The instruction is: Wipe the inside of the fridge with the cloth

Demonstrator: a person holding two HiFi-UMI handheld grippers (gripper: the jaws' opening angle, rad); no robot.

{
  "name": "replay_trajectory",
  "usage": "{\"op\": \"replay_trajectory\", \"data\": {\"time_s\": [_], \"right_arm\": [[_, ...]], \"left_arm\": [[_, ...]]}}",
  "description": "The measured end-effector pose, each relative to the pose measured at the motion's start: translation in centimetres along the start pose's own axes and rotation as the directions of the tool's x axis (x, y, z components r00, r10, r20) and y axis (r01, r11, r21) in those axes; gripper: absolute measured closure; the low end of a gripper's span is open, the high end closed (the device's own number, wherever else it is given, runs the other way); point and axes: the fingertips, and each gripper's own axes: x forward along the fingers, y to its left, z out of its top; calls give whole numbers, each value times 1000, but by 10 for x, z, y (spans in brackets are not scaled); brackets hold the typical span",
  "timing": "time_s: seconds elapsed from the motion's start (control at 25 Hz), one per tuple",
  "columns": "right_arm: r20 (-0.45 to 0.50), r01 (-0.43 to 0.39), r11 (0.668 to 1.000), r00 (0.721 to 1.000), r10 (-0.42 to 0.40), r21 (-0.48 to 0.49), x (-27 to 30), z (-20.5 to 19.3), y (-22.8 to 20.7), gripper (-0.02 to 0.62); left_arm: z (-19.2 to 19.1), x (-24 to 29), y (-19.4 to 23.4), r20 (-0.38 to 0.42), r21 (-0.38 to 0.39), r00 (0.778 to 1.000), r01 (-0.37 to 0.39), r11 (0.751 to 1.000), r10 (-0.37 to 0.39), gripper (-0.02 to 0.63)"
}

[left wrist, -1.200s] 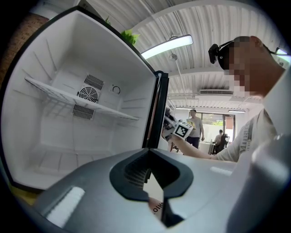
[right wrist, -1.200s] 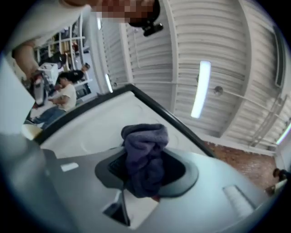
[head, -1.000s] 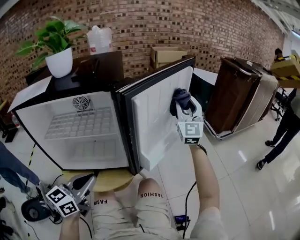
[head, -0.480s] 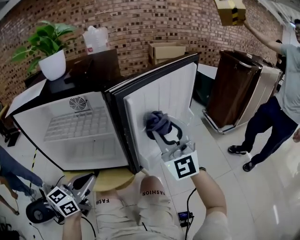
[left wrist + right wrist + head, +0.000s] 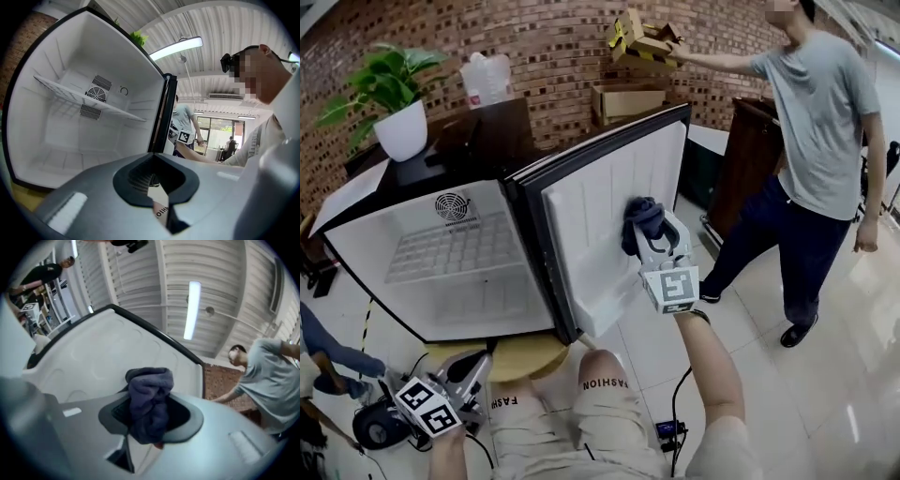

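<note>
One cloth [image 5: 149, 399] pinched by just-tightening right tool [image 5: 650, 236], maybe touching door [image 5: 595, 211]; left tool [image 5: 476, 364] closed.

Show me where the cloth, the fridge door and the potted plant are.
cloth [image 5: 643, 217], head view, its bunched middle.
fridge door [image 5: 595, 234], head view, bare white inner panel.
potted plant [image 5: 399, 131], head view, the white pot.

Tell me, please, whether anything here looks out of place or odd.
The fridge seems to rest on a round stool narrower than itself, overhanging it, which looks precarious. Nothing looks spilled or damaged. The right gripper, its jaws having just closed further, grips the cloth at the open door.
</note>
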Motion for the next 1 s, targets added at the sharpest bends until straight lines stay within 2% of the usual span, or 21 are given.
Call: {"op": "replay_trajectory", "data": {"time_s": [0.08, 0.2, 0.28, 0.36, 0.48, 0.56, 0.6, 0.68, 0.72, 0.8, 0.84, 0.92, 1.0], "right_arm": [[-72, 57, 998, 996, -55, 25, 22, -35, -24, 449], [-219, 123, 992, 969, -111, 39, 51, -93, -50, 449], [-244, 137, 990, 962, -122, 46, 57, -107, -57, 449], [-245, 147, 988, 961, -132, 46, 51, -104, -59, 449], [-175, 135, 986, 978, -116, 100, 27, -70, -48, 449], [-13, 23, 995, 1000, -22, 99, 2, -12, -11, 449], [97, -55, 995, 994, 48, 78, -13, 23, 15, 449], [266, -195, 979, 948, 172, 63, -43, 80, 71, 449], [275, -251, 966, 934, 227, 57, -55, 89, 98, 448], [168, -329, 944, 929, 331, -39, -66, 73, 140, 449], [134, -333, 938, 929, 344, -99, -65, 63, 147, 453], [125, -278, 947, 946, 299, -162, -55, 45, 136, 453], [79, -143, 983, 985, 152, -118, -42, 15, 98, 453]], "left_arm": [[-1, 0, -1, 1, -2, 1000, 2, 1000, -2, 606], [-4, -2, -4, 1, -9, 1000, 10, 1000, -10, 606], [-4, -3, -5, 1, -9, 1000, 12, 1000, -12, 606], [-3, -6, -3, 4, -7, 1000, 7, 1000, -7, 606], [-2, -9, 3, 1, -8, 1000, -9, 1000, 9, 606], [-4, -9, 7, -3, -12, 1000, -15, 1000, 15, 606], [-5, -8, 8, -3, -16, 1000, -15, 1000, 15, 606], [-6, -4, 8, -5, -25, 1000, -11, 1000, 11, 606], [-7, -1, 8, -7, -28, 1000, -7, 1000, 7, 606], [-8, 5, 6, -11, -29, 1000, 4, 1000, -4, 606], [-8, 7, 4, -13, -28, 1000, 10, 1000, -11, 606], [-9, 10, -1, -14, -23, 1000, 25, 999, -25, 606], [-10, 9, -4, -15, -19, 999, 32, 999, -32, 606]]}}
